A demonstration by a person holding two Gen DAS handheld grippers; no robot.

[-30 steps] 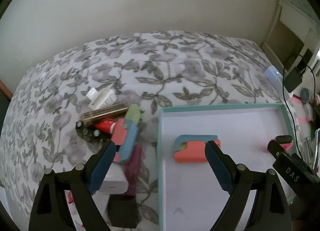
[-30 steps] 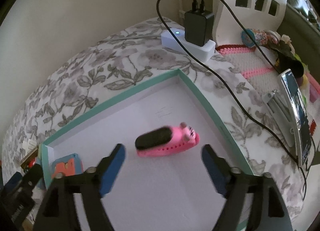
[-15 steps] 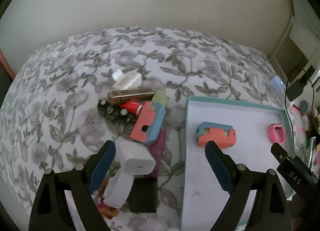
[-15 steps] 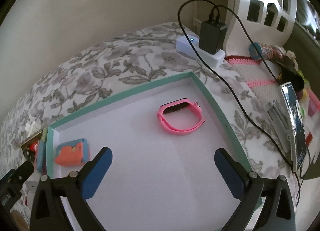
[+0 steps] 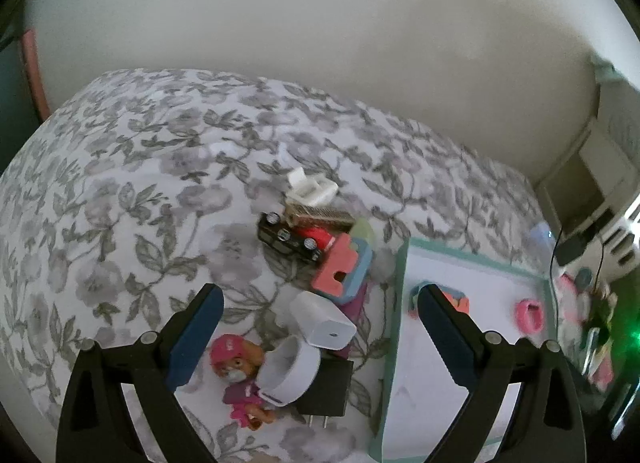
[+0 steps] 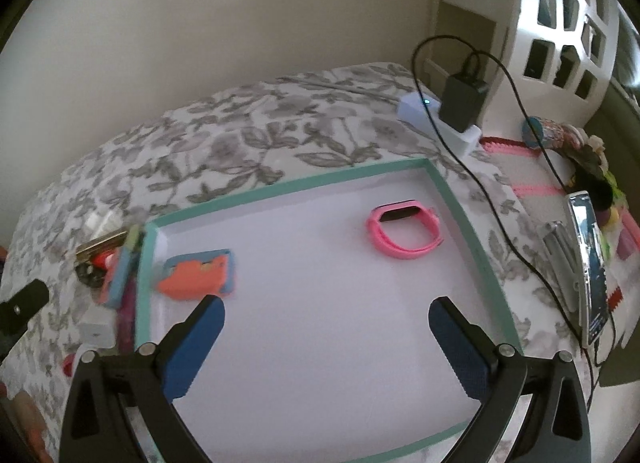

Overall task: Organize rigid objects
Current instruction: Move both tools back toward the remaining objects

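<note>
My left gripper (image 5: 319, 295) hovers over a pile on the floral cloth, its jaws opening with nothing gripped. Below it lie a white charger (image 5: 322, 319), a pink and blue block (image 5: 342, 271), a black toy car (image 5: 286, 241), a pup figurine (image 5: 240, 375) and a white ring (image 5: 290, 371). The teal-rimmed tray (image 6: 460, 215) holds an orange and blue block (image 6: 198, 277) and a pink watch band (image 6: 404, 237). Above the tray's near half, my right gripper (image 6: 326, 305) stands open and empty.
A white power strip with a black adapter (image 6: 460, 103) and its cable sits beyond the tray's far right corner. A phone (image 6: 588, 263) and small clutter lie to the right. A gold bar (image 5: 320, 215) and a white clip (image 5: 312, 189) top the pile. A wall runs behind.
The left gripper swung left from the tray to over the pile, bringing the figurine and ring into view. The right gripper widened and drew back; the pink band now lies flat in the tray.
</note>
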